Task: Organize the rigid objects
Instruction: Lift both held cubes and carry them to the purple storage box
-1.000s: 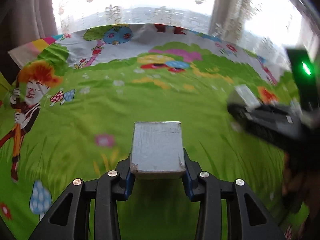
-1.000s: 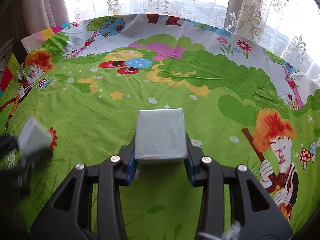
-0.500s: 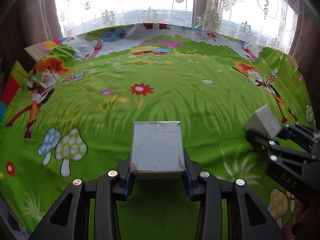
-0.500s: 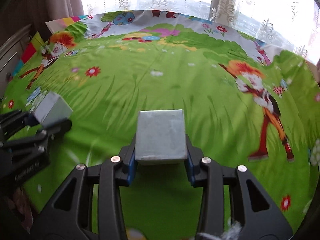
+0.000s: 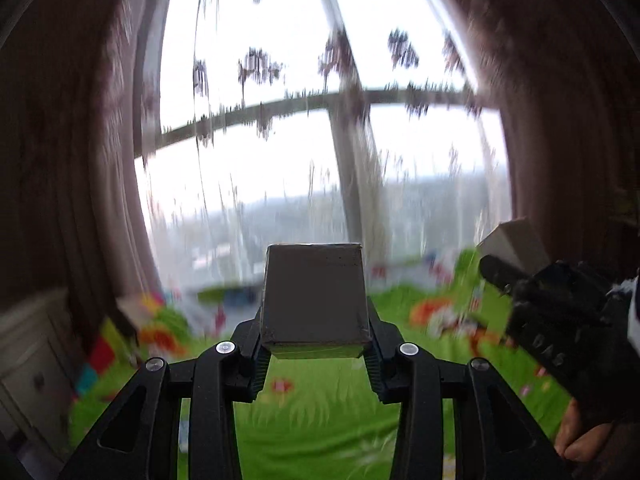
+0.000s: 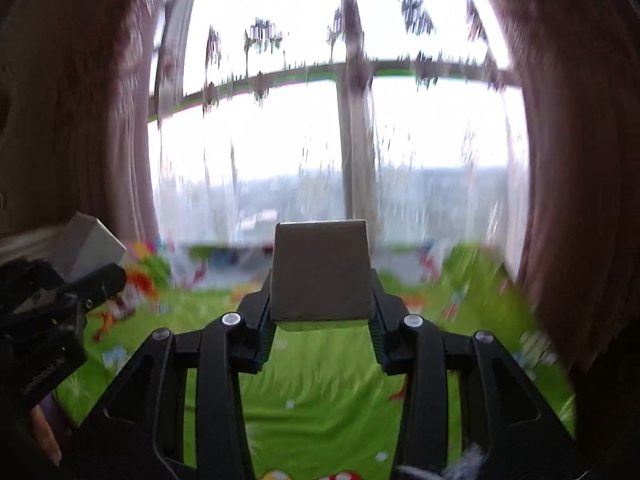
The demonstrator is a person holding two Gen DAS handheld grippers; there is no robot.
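So both cameras have swung way up: a second ago they were staring down at the green cartoon sheet [image 5: 320, 420], and now the big window [image 5: 320, 160] with its lace curtain fills most of each view, everything smeared with motion blur. The sheet has dropped to a strip below the window.

What that means, as far as I can guess: both blocks are being carried off the sheet together, toward wherever they get sorted. No drop-off spot shows yet, so the job looks early-to-mid.

Biggest to smallest below the window: dark drapes [image 6: 580, 200] hang on either side of it, and a white cabinet [image 5: 28, 360] sits low at its left.

The left gripper [image 5: 316, 344] is clamped on a grey block [image 5: 314, 300], which sticks up in front of the window's lower edge. The right gripper [image 6: 320, 316] is squeezing its own grey block [image 6: 320, 272] the same way. Each gripper shows up in the other's view, block in its jaws, so they're side by side.

Nothing solid blocks the way that I can make out, though the blur hides a lot.
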